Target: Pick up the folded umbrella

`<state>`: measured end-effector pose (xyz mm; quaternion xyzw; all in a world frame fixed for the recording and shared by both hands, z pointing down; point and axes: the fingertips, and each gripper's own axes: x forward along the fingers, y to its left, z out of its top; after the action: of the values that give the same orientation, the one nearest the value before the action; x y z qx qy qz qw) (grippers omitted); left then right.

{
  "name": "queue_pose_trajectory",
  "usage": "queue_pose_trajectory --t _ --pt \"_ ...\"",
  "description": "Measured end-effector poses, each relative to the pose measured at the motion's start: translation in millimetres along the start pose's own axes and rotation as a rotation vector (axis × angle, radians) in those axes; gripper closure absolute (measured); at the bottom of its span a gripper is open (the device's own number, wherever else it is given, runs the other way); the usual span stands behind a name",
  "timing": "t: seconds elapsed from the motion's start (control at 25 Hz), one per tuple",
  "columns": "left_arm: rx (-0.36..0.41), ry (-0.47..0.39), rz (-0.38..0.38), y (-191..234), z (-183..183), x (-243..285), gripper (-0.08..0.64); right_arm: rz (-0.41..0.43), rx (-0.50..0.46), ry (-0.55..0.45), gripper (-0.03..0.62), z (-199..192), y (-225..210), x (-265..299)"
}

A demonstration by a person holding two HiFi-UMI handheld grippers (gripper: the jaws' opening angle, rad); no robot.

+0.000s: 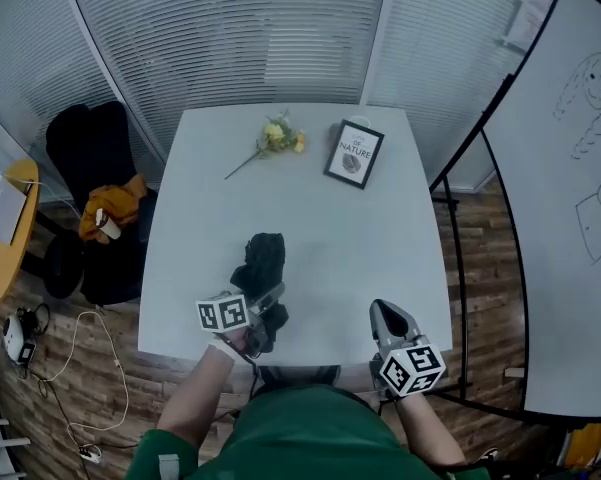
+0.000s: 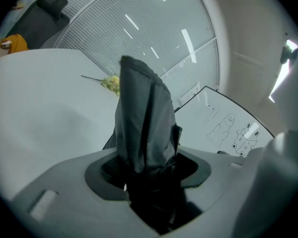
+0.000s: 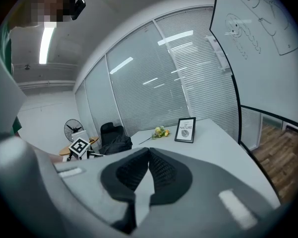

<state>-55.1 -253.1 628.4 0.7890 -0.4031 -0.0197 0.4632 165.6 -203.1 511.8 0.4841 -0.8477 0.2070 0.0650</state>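
Open tabletop (image 1: pixel 380 253); flowers (image 1: pixel 278 138), frame (image 1: pixel 354 154) beyond.

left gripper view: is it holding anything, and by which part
The left gripper holds the folded umbrella by its near end; the rest sticks out ahead.

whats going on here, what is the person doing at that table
A person at the white table has a gripper in each hand. The left gripper is clamped on the dark folded umbrella, which looks lifted off the tabletop. The right gripper is shut and empty, near the table's front edge. A flower sprig and a framed picture sit at the far side.
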Motion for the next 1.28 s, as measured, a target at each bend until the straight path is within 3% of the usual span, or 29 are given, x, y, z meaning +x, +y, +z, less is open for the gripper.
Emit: queue_pose_trajectory --t 0.36,0.52,0.68,0.92,1.12,1.28 --pt "0.072 -0.195 -0.097 -67.9 61.4 -58.0 0.299 0.092 -0.096 -0.054 0.588 34.8 36.0 18.8" --pt "0.098 -0.275 -0.157 -102.3 84.6 -80.5 0.299 0.148 -0.139 -0.129 0.588 65.3 53.2 16.5" --pt "0.153 -0.336 -0.184 -128.2 104.4 -98.6 0.298 0.149 -0.201 -0.201 0.589 99.1 58.5 10.4" --pt "0.241 -0.422 -0.185 -155.6 127.9 -126.2 0.299 0.157 -0.242 -0.27 0.589 135.9 63.7 5.6" --pt "0.361 -0.501 -0.126 -175.0 151.1 -149.7 0.298 0.145 -0.248 -0.317 0.589 162.2 69.3 10.3" --pt "0.379 -0.569 -0.134 -196.8 166.8 -169.5 0.299 0.154 -0.258 -0.36 0.589 181.5 84.4 10.9"
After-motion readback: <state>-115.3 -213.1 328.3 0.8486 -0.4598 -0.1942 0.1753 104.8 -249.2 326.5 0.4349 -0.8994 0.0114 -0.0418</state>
